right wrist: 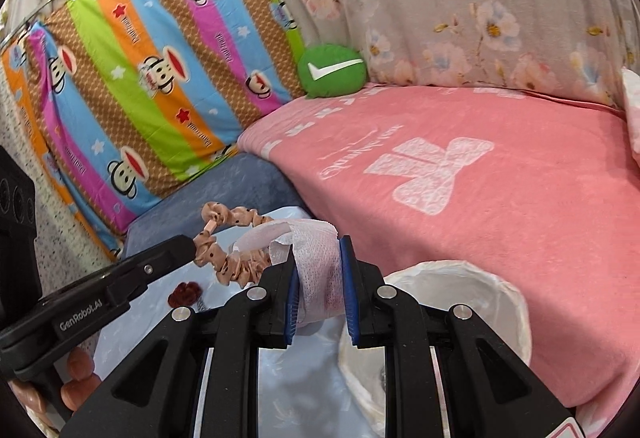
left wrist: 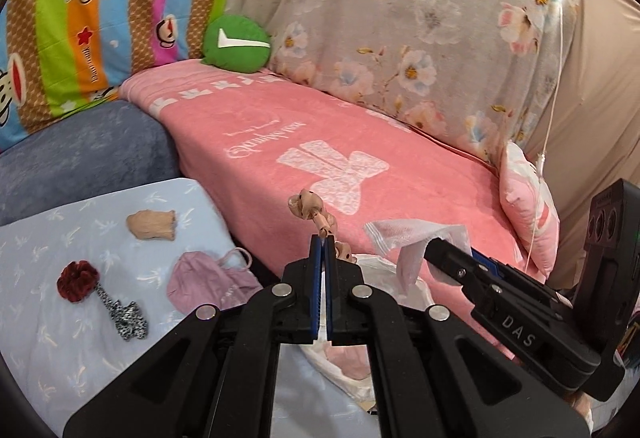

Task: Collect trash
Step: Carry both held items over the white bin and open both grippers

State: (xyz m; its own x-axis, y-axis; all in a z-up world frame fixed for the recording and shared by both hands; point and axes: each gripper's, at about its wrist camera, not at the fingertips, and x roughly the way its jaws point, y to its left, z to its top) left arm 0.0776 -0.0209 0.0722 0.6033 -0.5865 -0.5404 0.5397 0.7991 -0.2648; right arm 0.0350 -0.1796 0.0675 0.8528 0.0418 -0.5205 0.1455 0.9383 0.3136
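Observation:
My left gripper is shut on a beige dotted scrunchie band, which sticks up above the fingertips. The right wrist view shows the same band looping out of the left gripper. A crumpled white tissue sits pinched between the blue pads of my right gripper; in the left wrist view that tissue hangs from the right gripper. Both grippers hover above a bin with a white liner, which stands by the pink bed edge.
On the light blue cloth lie a beige fabric piece, a pink face mask and a red pom-pom on a speckled cord. A pink blanket, green cushion and patterned pillows lie beyond. A hand's fingers show low left.

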